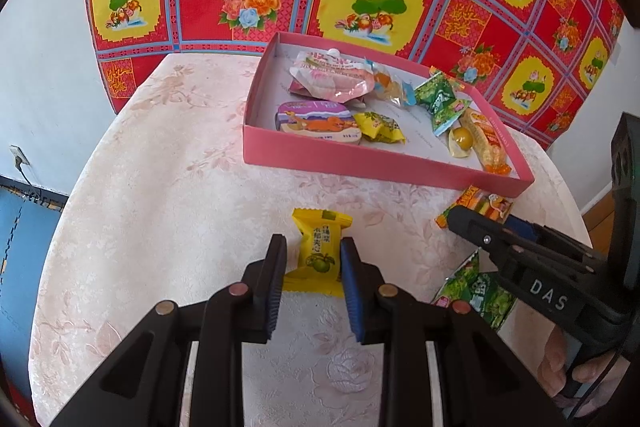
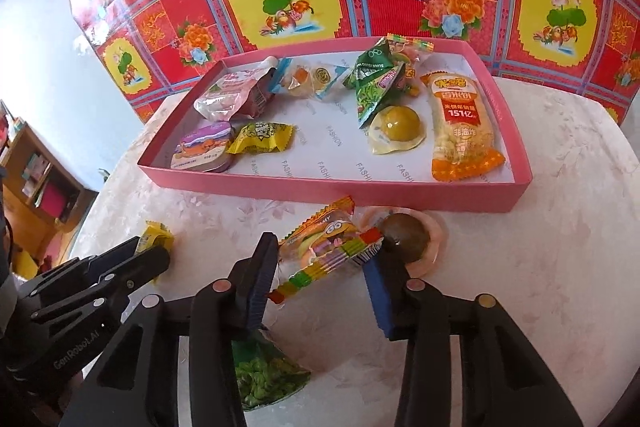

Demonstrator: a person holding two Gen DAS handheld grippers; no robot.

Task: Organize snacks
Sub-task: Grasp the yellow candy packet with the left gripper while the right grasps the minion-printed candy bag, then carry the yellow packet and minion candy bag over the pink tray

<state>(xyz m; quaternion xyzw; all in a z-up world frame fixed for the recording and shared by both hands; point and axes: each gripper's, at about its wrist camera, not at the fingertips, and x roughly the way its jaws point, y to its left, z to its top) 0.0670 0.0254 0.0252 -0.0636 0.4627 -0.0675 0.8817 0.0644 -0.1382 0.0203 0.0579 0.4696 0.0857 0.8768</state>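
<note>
Both tools point down at a slant toward the surface (image 1: pixel 160 167). The left tool (image 1: pixel 314 259) is squeezed tight on a yellow snack pack (image 1: pixel 318 247) lying near the pink box (image 1: pixel 360 163). The right tool (image 2: pixel 324 263) sits part open around a striped candy pack (image 2: pixel 328 247) on the surface; I cannot tell if its pads press it.

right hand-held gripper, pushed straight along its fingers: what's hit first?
Likely the orange gummy packet already lying between the right hand-held gripper fingers; beyond it the pink box wall. Depth is unclear.
</note>
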